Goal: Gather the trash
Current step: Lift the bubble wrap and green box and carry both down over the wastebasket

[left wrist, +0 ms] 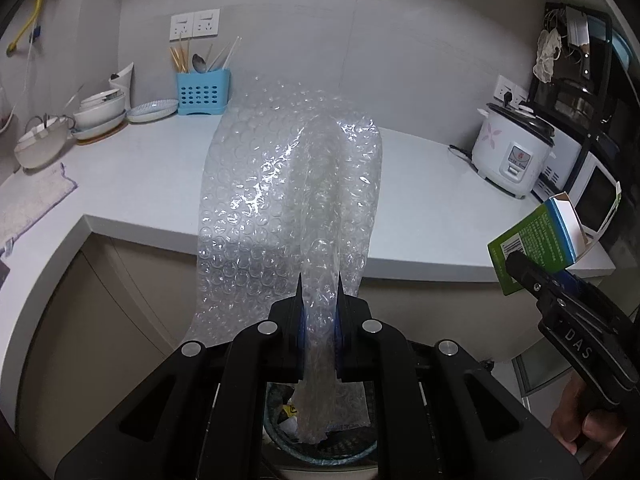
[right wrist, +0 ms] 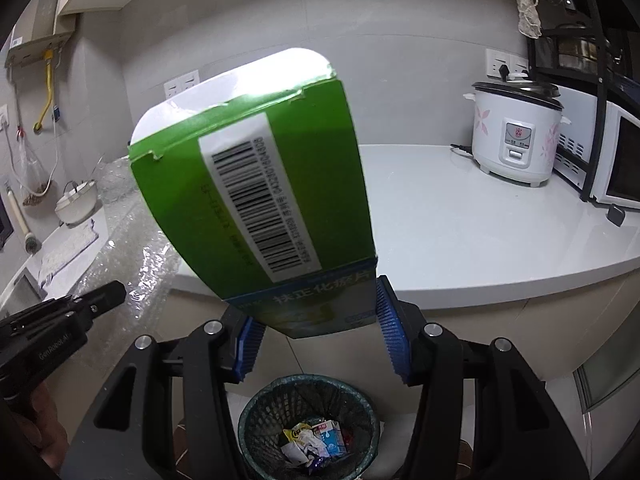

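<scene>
My left gripper (left wrist: 319, 292) is shut on a sheet of clear bubble wrap (left wrist: 288, 184). The sheet rises in front of the counter and its lower end hangs toward the mesh trash bin (left wrist: 280, 436) below. My right gripper (right wrist: 316, 312) is shut on a green carton with a barcode (right wrist: 256, 184), held above the dark mesh trash bin (right wrist: 256, 412), which holds several wrappers and a small carton. The carton also shows in the left wrist view (left wrist: 548, 240), and the bubble wrap in the right wrist view (right wrist: 136, 248).
A white counter (left wrist: 420, 208) runs ahead. On it are a rice cooker (left wrist: 512, 152), a blue utensil holder (left wrist: 203, 94), stacked bowls (left wrist: 100, 114) and a cloth (left wrist: 32, 200). A microwave (right wrist: 616, 164) sits in a black rack at the right.
</scene>
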A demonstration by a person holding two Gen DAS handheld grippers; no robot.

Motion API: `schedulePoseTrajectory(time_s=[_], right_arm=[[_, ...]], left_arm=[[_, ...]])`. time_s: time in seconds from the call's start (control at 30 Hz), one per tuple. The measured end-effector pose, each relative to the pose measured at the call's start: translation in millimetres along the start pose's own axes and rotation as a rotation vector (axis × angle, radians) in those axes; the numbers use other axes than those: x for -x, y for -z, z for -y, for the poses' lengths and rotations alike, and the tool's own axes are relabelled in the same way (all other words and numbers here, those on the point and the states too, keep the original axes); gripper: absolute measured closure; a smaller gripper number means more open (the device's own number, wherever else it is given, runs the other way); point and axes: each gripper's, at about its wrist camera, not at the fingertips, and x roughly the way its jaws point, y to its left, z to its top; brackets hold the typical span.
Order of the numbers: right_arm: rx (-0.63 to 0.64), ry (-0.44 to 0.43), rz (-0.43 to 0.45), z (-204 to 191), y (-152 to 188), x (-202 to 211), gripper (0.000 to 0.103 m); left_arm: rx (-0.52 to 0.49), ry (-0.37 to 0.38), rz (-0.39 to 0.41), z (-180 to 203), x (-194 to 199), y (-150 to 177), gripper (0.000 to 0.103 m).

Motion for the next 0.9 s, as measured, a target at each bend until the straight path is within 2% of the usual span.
schedulePoseTrajectory(time_s=[0.2, 0.27, 0.5, 0.9], right_arm=[[0.02, -0.025, -0.035, -10, 35, -5, 0.053], [0.019, -0.038, -0.058, -12, 48, -9, 0.053], [0.032, -0.039, -0.121, -13, 92, -23, 0.053], [0.025, -0.012, -0.225, -6, 154, -60, 0.053]], left_arm=[[0.013, -0.009, -0.007, -3, -1, 31, 0.094], [0.009, 0.013, -0.028, 0, -4, 47, 0.094], [-0.018, 0.01, -0.084, 8, -19, 94, 0.094], [-0.003, 0.006, -0.178, -6, -64, 135, 0.094]])
